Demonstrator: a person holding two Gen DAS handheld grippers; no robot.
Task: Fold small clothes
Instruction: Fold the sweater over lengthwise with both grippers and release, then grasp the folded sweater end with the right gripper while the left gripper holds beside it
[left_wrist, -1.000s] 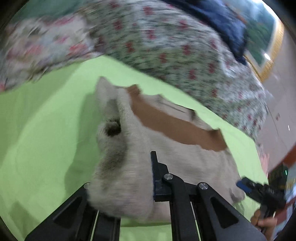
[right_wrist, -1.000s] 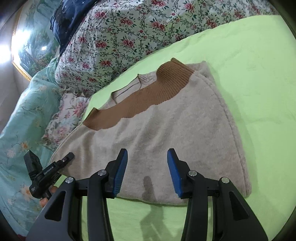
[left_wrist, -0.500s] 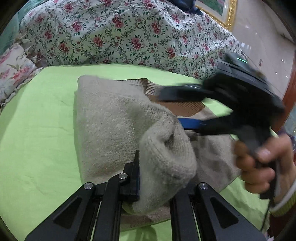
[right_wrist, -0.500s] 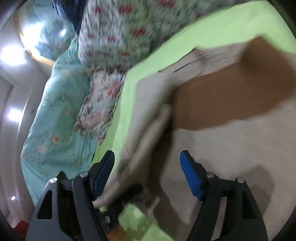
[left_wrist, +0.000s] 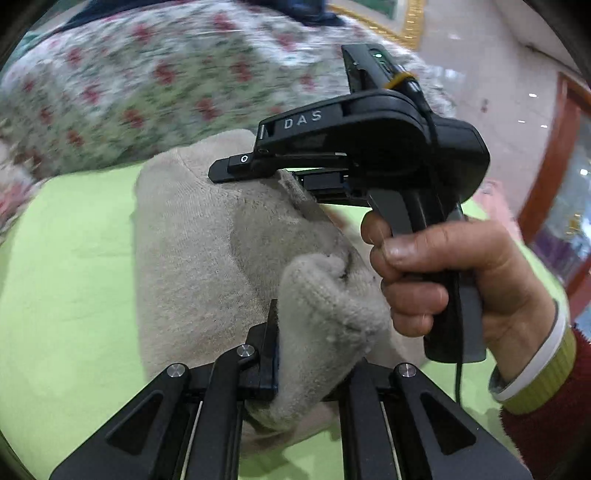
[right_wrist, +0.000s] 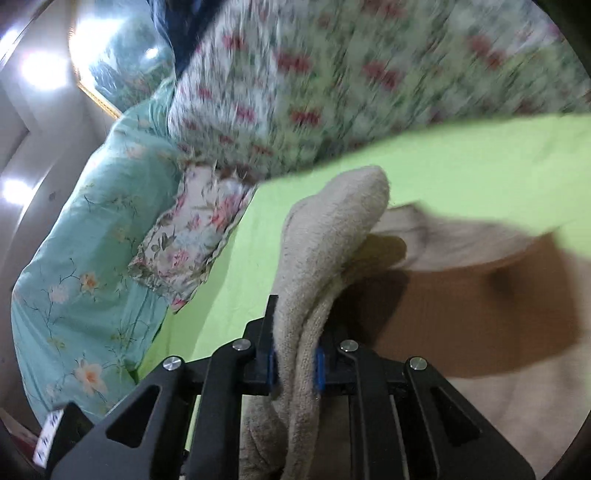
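Note:
A beige knit sweater (left_wrist: 192, 258) with a brown band (right_wrist: 480, 317) lies on a lime-green sheet (left_wrist: 66, 266). My left gripper (left_wrist: 314, 347) is shut on a bunched fold of the sweater's edge and holds it above the rest of the garment. My right gripper (right_wrist: 295, 358) is shut on another beige fold (right_wrist: 325, 243) that stands up between its blue pads. In the left wrist view the right gripper's black body (left_wrist: 369, 147) and the hand holding it are close in front, its fingers at the sweater's far side.
A floral quilt (left_wrist: 147, 92) is heaped along the far side of the sheet. A small floral pillow (right_wrist: 192, 236) and a teal flowered cover (right_wrist: 85, 258) lie to the left in the right wrist view. Floor and a wooden frame (left_wrist: 546, 155) are at the right.
My right gripper has gone from open to shut on a fold of the sweater. My left gripper kept its hold and carried its fold over toward the right gripper.

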